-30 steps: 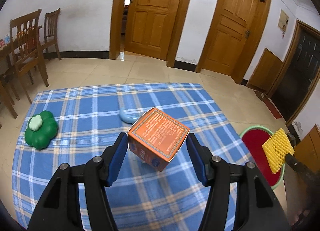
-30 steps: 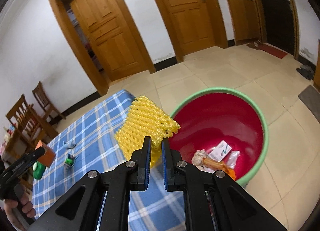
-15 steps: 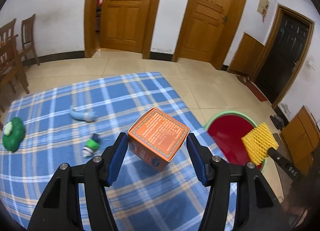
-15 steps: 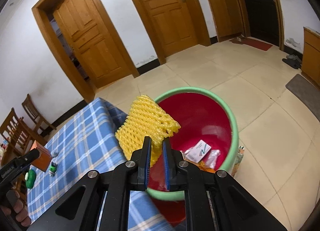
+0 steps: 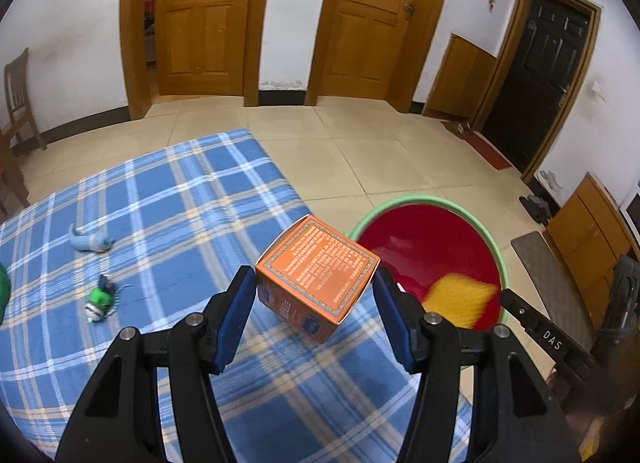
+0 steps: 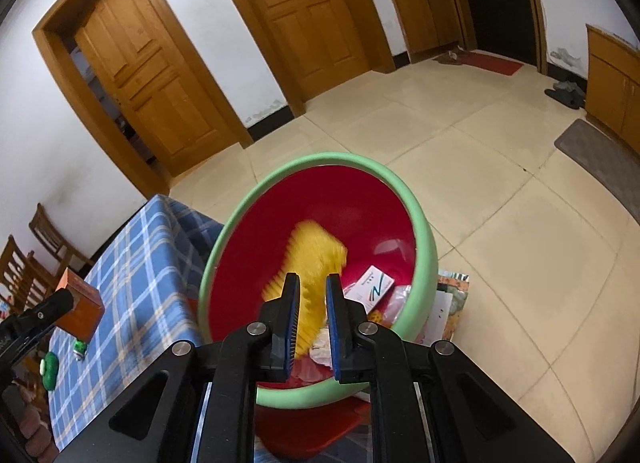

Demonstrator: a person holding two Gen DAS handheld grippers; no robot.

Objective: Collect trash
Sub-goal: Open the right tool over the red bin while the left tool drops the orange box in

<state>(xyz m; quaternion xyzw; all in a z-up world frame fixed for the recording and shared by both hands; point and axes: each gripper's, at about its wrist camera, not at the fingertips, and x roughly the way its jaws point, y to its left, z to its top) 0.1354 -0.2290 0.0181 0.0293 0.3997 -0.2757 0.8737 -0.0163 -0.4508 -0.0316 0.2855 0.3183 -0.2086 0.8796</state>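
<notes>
Dropping blurred yellow foam net (image 6: 316, 251) into red basin (image 6: 416, 231), right claw (image 6: 311, 283) narrowly parted, emptied; left claw (image 5: 316, 295) gripping orange box (image 5: 316, 275) beside basin, next in.

Foam net (image 6: 316, 259) seemingly inside bin (image 6: 416, 223), beside blanket (image 6: 132, 247)

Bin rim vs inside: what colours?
The bin has a light green rim and a red inside, clearest in the right wrist view.
</notes>
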